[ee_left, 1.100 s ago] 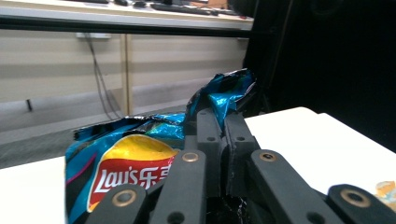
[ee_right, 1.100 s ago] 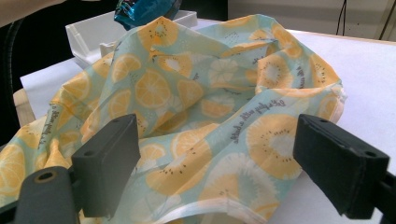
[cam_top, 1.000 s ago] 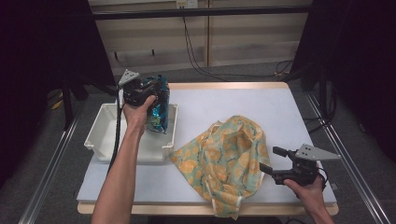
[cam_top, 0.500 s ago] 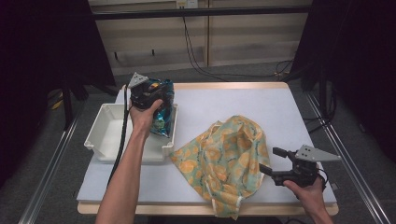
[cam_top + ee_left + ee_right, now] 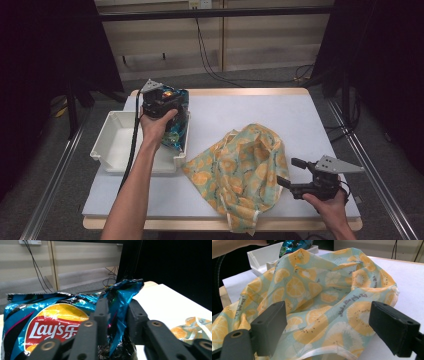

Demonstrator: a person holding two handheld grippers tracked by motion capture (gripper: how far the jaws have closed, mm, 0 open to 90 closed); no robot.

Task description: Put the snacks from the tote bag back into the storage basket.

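Note:
A blue Lay's chip bag (image 5: 176,127) hangs above the right end of the white bin (image 5: 112,145), and my left gripper (image 5: 161,102) is shut on its crumpled top edge. In the left gripper view the jaws pinch the foil of the chip bag (image 5: 50,322) at my left gripper (image 5: 116,312). A fruit-print cloth bag (image 5: 242,167) lies crumpled at the table's front middle. My right gripper (image 5: 291,172) rests open at the front right, its jaws facing the cloth bag (image 5: 324,297), which spreads between my right gripper (image 5: 337,330) jaws without being held.
The white table (image 5: 260,112) has bare room at the back and right. The white bin (image 5: 262,256) sits at the left, beyond the cloth. Cables run on the floor behind the table.
My left gripper has carried the chip bag rightward and a little away, from over the bin's middle toward its right end. The right gripper has stayed put.

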